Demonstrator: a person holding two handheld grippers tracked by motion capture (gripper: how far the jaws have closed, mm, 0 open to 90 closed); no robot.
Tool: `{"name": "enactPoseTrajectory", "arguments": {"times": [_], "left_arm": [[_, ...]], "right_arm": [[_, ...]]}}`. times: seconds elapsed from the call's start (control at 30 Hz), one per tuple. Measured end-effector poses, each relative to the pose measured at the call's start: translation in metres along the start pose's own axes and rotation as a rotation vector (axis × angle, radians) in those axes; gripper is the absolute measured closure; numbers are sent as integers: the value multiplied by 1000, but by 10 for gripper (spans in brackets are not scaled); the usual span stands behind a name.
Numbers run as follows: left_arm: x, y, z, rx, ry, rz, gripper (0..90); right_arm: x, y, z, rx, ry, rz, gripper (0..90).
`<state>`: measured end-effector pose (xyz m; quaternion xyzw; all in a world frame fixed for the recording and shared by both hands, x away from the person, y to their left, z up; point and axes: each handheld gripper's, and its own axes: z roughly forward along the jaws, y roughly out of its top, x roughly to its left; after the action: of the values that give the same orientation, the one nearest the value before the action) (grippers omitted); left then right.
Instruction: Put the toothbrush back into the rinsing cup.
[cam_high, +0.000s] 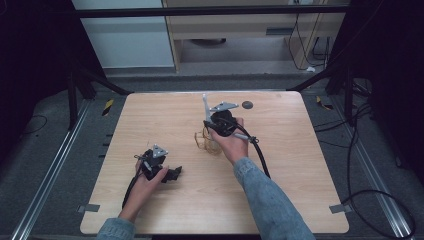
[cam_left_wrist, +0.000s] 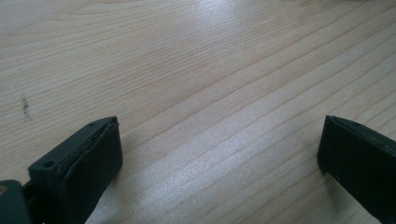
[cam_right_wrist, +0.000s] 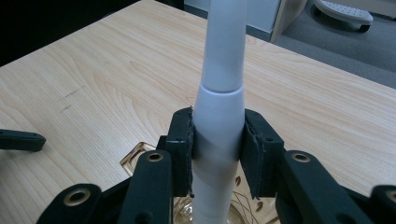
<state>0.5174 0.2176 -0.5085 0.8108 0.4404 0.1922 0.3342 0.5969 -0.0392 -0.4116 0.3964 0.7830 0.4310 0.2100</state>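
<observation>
Nearest the person's edge of the wooden table (cam_high: 280, 200), the left hand (cam_high: 145, 186) lay low on the boards with the left gripper (cam_high: 172, 173) resting there, its jaws pointed toward the middle of the table. In the left gripper view those two black jaws stood wide apart, with bare wood between them.

Farther in, near the middle, the right hand (cam_high: 232, 142) held the right gripper (cam_right_wrist: 217, 140) raised above the tabletop. Its jaws were pressed against both sides of a white tapered stick (cam_right_wrist: 219, 79), whose slim end rose past them and away from the person. Just below that gripper sat a clear amber-tinted glass dish (cam_high: 209, 141) with a faint pattern; the lower end of the stick ran down toward it, though I could not tell whether they touched.

Beyond, close to the far edge, a small dark round disc (cam_high: 246, 105) lay on the wood.
</observation>
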Motion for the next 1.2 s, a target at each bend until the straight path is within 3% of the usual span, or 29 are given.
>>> {"name": "enactPoseTrajectory", "arguments": {"times": [1.2], "left_arm": [[0,0,0,0,0,0,0]], "right_arm": [[-1,5,-1,-2,3,-1,631]]}}
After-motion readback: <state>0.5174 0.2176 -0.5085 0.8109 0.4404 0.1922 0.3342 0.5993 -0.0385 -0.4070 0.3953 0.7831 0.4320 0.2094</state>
